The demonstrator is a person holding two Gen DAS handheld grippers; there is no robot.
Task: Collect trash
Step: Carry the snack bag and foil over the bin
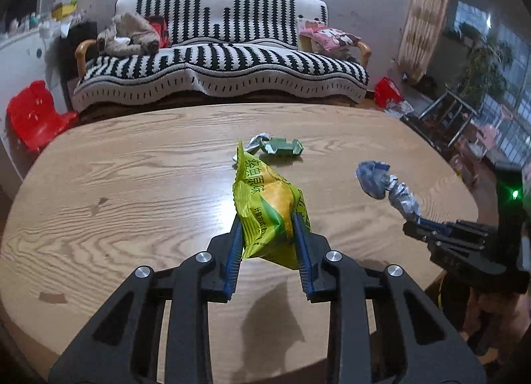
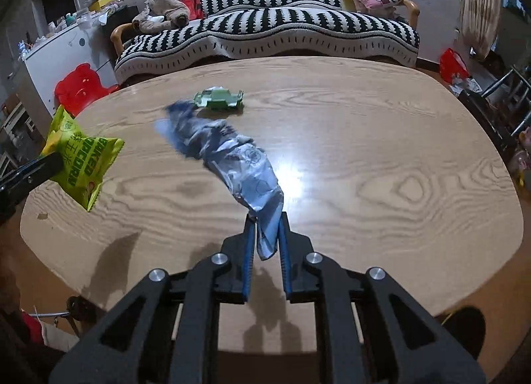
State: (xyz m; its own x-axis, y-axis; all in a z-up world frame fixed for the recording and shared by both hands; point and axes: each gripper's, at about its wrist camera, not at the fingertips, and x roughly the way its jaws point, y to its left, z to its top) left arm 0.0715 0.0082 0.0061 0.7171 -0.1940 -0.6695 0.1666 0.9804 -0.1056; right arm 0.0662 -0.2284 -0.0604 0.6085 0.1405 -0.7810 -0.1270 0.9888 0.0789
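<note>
Jaws of the left gripper (image 1: pixel 267 221) clamp a yellow-green popcorn bag (image 1: pixel 265 205), lifted above the wooden surface (image 1: pixel 132 185); its lower end hides between the pads. Right gripper (image 2: pixel 267 221) jaws pinch a crumpled blue-grey wrapper (image 2: pixel 232 158), its far tip blurred. Beyond the bag, a green wrapper (image 1: pixel 282 147) lies on the surface, partly hidden behind the bag's top.

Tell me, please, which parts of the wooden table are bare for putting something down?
The oval wooden table is bare on its right half, and on the left toward the red plastic chair. One crumpled green wrapper lies near the far middle; both grippers hold their wrappers above the near middle.
</note>
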